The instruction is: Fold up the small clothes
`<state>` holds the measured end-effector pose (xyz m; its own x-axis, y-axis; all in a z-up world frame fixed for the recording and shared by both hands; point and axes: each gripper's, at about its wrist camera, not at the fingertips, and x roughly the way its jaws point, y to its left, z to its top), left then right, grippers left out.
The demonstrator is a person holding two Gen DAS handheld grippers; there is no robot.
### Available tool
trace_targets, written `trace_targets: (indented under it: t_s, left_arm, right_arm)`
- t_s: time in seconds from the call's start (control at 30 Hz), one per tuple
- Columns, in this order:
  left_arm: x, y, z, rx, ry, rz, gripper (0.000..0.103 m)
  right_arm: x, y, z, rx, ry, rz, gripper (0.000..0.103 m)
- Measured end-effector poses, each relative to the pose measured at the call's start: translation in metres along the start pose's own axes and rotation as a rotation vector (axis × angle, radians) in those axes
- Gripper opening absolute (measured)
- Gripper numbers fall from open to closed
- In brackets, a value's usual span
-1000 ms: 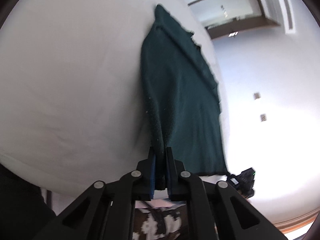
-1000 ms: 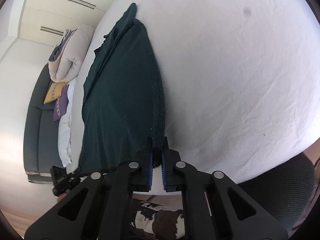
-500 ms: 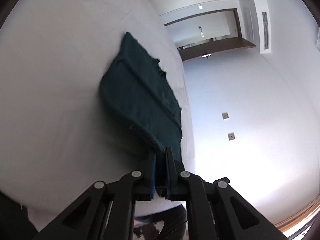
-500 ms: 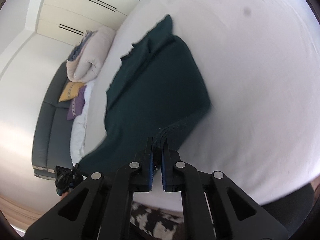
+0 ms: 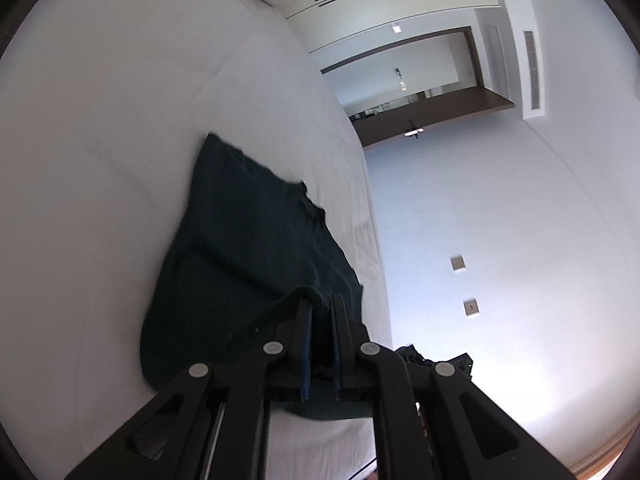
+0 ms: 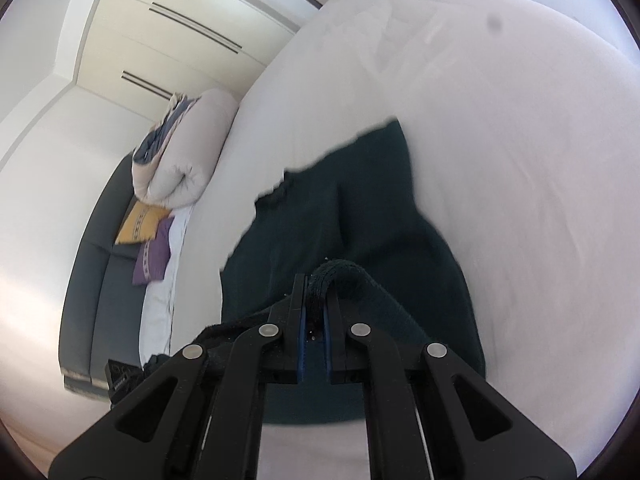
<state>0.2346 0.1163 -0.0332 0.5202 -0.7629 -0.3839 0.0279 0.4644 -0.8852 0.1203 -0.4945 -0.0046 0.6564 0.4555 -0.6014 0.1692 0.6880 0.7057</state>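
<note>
While clamped, both tools apparently pinch the dark-green garment (image 6: 360, 220).

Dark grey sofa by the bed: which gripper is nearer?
Left. In the right wrist view the left gripper sits lower left, toward the dark grey sofa; the right gripper is farther across the white bed.

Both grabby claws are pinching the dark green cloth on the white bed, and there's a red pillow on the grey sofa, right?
Not quite: the pillow on the grey sofa is yellow, with a purple one beside it, as the right wrist view shows. The rest holds: the left gripper and right gripper both pinch the dark green cloth on the white bed.
</note>
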Motion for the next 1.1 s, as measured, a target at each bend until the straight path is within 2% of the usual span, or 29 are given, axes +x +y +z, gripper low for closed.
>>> trace_targets:
  t_s: [0.17,0.23,0.43,0.6,0.67,0.7,0.73,0.8,0.9,0.97,1.03,1.07,1.1]
  left_arm:
    - [0.040,0.012,0.059,-0.050,-0.029,0.025,0.007]
    - [0.059,0.017,0.081,-0.046,-0.033,0.060,0.007]
    - [0.108,0.035,0.110,-0.046,-0.030,0.127,0.007]
    - [0.128,0.080,0.120,-0.133,-0.054,0.176,0.009]
    - [0.128,0.094,0.122,-0.169,-0.059,0.193,0.022]
    - [0.125,0.096,0.122,-0.172,-0.062,0.191,0.036]
    - [0.120,0.097,0.121,-0.166,-0.071,0.188,0.045]
    - [0.108,0.089,0.115,-0.121,-0.096,0.197,0.045]
    - [0.095,0.064,0.099,0.002,-0.110,0.226,0.045]
    - [0.095,0.035,0.080,0.145,-0.105,0.255,0.045]
    - [0.100,0.003,0.061,0.286,-0.115,0.324,0.045]
    - [0.103,-0.010,0.056,0.349,-0.124,0.338,0.047]
    - [0.110,-0.022,0.051,0.411,-0.122,0.356,0.057]
  right_arm:
    - [0.056,0.004,0.059,0.030,-0.021,-0.043,0.005]
    - [0.076,-0.001,0.077,0.060,-0.031,-0.054,0.005]
    - [0.127,-0.018,0.120,0.095,-0.044,-0.094,0.006]
    - [0.164,-0.046,0.138,0.175,-0.004,-0.137,0.008]
    - [0.169,-0.048,0.142,0.155,-0.029,-0.142,0.015]
    - [0.170,-0.047,0.144,0.143,-0.043,-0.146,0.026]
    - [0.170,-0.046,0.146,0.132,-0.059,-0.156,0.050]
    - [0.163,-0.044,0.146,0.123,-0.111,-0.143,0.087]
    - [0.146,-0.039,0.146,0.094,-0.174,-0.142,0.087]
    - [0.135,-0.029,0.140,0.062,-0.198,-0.168,0.086]
    - [0.133,-0.010,0.129,-0.033,-0.182,-0.171,0.084]
    - [0.136,0.003,0.121,-0.085,-0.167,-0.179,0.083]
    - [0.139,0.011,0.117,-0.120,-0.152,-0.181,0.080]
